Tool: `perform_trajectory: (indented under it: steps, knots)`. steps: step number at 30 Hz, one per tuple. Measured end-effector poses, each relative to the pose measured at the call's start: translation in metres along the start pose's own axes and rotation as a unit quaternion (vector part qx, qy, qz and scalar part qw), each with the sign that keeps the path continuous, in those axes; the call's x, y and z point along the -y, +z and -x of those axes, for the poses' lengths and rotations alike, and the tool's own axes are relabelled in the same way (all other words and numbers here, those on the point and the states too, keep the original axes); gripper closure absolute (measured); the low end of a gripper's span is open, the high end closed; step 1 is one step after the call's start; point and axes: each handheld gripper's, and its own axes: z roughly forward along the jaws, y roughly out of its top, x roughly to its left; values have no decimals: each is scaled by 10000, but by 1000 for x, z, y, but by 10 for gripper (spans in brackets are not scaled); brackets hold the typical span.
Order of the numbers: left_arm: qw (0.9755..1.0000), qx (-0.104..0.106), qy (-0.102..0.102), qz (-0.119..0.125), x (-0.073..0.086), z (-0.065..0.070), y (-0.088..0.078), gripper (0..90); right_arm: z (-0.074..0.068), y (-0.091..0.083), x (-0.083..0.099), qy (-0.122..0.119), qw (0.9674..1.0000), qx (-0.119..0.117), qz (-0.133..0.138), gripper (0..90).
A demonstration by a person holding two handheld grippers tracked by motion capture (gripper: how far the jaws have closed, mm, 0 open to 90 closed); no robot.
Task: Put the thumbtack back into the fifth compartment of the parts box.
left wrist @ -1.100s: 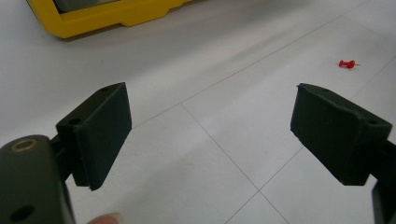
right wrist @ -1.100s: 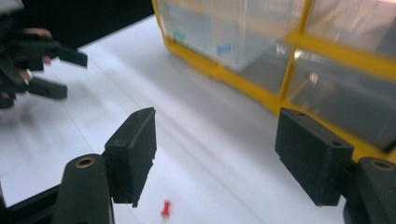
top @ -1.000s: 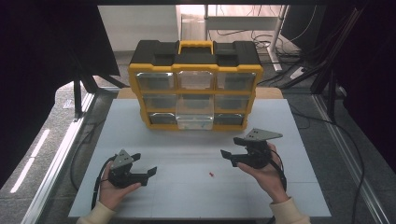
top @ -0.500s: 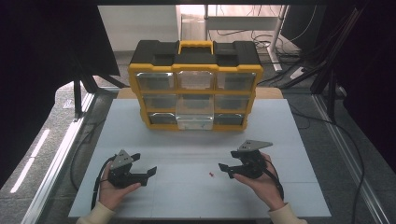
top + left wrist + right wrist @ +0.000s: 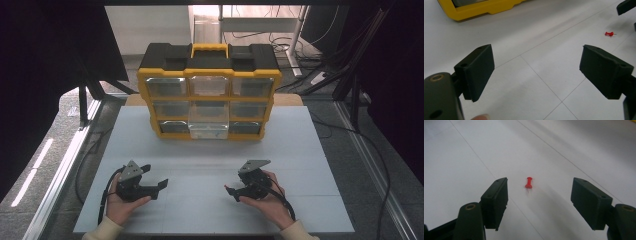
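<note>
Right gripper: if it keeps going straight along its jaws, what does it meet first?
Most likely the red pushpin, lying on the white table just ahead, centred between the open right gripper; depth unclear.

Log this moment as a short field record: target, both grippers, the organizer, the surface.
target: red pushpin lying on its side on the white table, untouched
right gripper: jaws open, aimed at the pushpin, which lies ahead between them
left gripper: jaws open, nothing between them, off to the left side
organizer: yellow and black drawer cabinet upright at the far side of the table, bottom middle drawer pulled out slightly
</note>
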Motion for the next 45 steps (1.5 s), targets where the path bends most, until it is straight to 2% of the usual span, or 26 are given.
perform_trajectory:
  steps: [6,11,16,21,30,33,37,45]
  knots:
    - [10000,6,-3,-4,0,1,1,127,-2,11,-2,-18,9999,47,-109,329]
    - [10000,6,-4,-8,0,0,1,128,-6,19,-6,-148,9996,133,-189,363]
    - [10000,10,6,-11,0,1,1,128,-10,27,-10,-278,9990,203,-278,421]
    - [10000,9,4,-14,0,0,1,128,-13,30,-11,-328,9983,282,-394,519]
    - [10000,7,7,-14,0,0,1,129,-11,29,-11,-185,9988,205,-416,743]
    - [10000,6,10,-18,0,1,1,129,-13,29,-11,-225,9987,175,-430,811]
    - [10000,5,13,-20,0,1,1,129,-14,29,-12,-247,9984,190,-470,827]
    - [10000,3,18,-24,0,0,1,129,-9,26,-12,-12,9995,51,-316,832]
